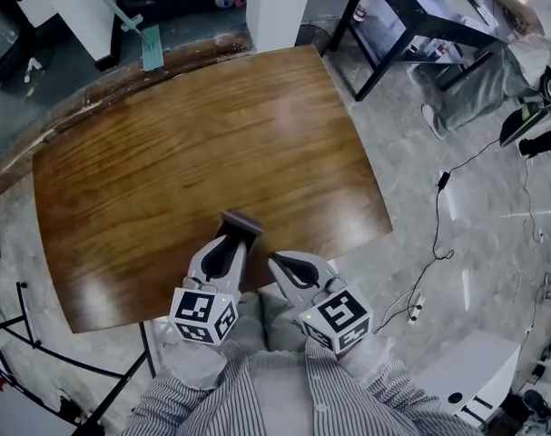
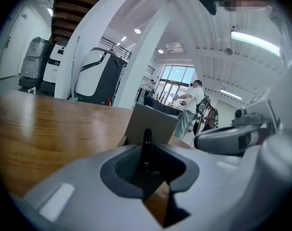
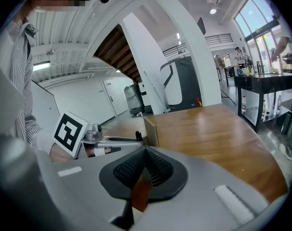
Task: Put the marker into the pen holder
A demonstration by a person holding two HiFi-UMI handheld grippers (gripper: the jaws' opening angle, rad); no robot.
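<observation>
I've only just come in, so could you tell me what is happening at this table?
A person holds a gripper in each hand at the near edge of a wooden table. The left gripper grips a black marker upright, just in front of the pen holder and not yet inside it. The right gripper is shut and empty alongside.

Pretty bright all round: daylight comes in through the big windows [image 2: 177,83], strip lights [image 2: 254,41] glow overhead, and there's a pale sheen on the wooden table [image 1: 103,280]. Both my claw cams are heavy fisheye with black corners, and anything right up against the lens goes soft and smeary.
</observation>
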